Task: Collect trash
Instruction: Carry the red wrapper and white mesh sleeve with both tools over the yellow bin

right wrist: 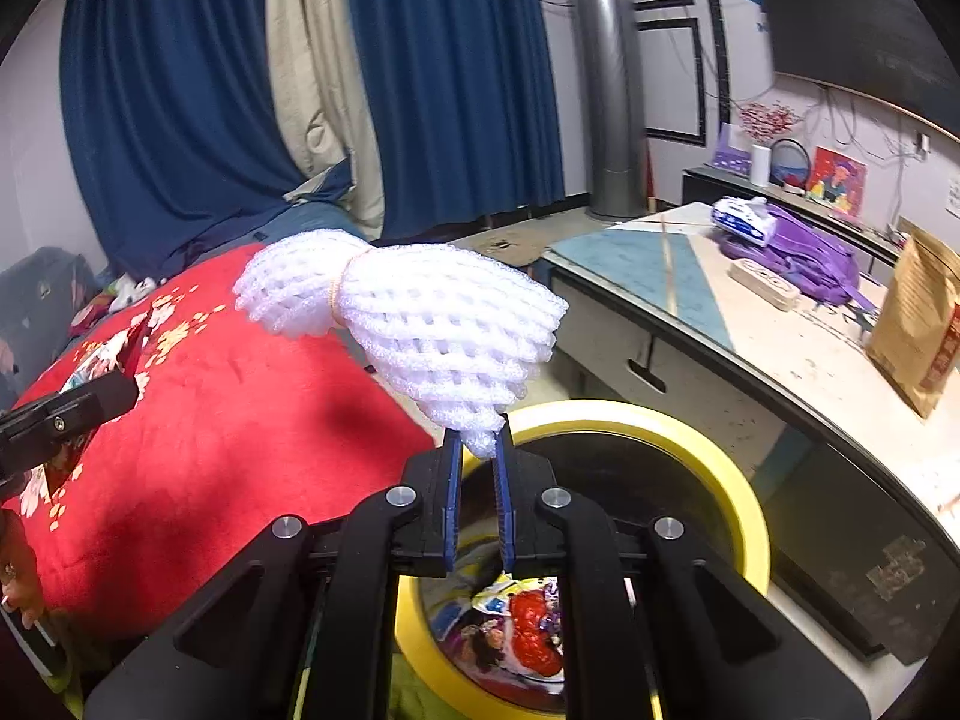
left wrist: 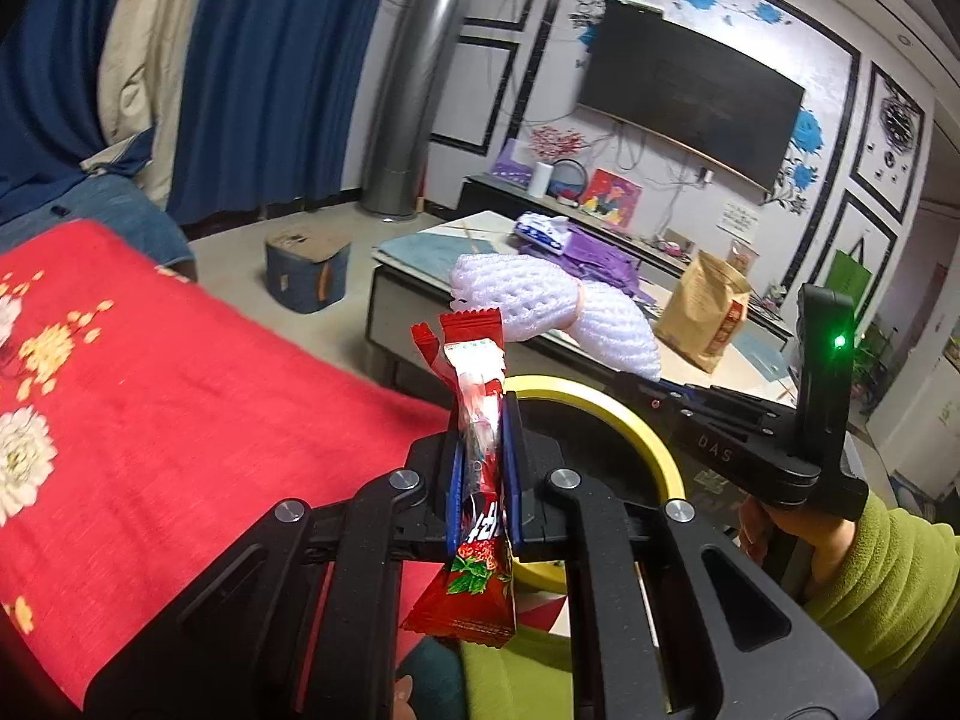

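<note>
Both my tongs loaded above the yellow-rimmed bin.
My left gripper pinches the red wrapper upright; my right gripper clamps the white foam net, stretching far-left.

One red wrapper, one white foam net, one yellow-rimmed bin, two claws.

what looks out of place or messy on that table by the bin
Nothing is spilled or broken. The table carries loose clutter: a purple backpack slumped with a blue and white packet on it, and a brown paper bag standing near the edge. Its top looks scuffed and speckled.
</note>
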{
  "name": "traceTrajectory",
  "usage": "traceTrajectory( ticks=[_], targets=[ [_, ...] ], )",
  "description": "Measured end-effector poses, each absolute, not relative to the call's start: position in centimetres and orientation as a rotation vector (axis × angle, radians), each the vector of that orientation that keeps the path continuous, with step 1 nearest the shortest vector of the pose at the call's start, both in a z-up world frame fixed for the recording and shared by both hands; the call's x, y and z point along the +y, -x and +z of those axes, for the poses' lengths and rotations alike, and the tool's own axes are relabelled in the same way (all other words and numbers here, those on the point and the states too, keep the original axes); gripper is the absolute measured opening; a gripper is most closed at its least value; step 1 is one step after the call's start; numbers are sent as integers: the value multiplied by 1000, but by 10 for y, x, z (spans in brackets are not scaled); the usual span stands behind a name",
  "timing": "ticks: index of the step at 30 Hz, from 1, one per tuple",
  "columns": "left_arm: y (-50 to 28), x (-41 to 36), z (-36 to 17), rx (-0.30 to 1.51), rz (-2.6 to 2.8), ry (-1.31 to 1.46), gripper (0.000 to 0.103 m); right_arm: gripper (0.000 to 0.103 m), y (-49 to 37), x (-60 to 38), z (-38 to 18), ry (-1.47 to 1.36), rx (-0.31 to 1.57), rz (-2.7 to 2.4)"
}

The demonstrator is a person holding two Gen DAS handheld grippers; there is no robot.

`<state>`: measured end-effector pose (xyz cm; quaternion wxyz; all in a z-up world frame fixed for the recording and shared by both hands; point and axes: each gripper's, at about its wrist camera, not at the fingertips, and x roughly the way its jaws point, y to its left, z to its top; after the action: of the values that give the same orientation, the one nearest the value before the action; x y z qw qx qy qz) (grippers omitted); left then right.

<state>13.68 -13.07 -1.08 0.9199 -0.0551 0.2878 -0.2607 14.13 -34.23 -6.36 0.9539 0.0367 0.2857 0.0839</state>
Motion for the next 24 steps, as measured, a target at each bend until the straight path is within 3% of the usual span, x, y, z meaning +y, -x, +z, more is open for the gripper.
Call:
traceTrajectory(
  ticks=[24],
  targets=[
    [-164, -230, -25, 617, -701, 9, 6, 10, -107, -408, -110, -70, 662, -27]
  ],
)
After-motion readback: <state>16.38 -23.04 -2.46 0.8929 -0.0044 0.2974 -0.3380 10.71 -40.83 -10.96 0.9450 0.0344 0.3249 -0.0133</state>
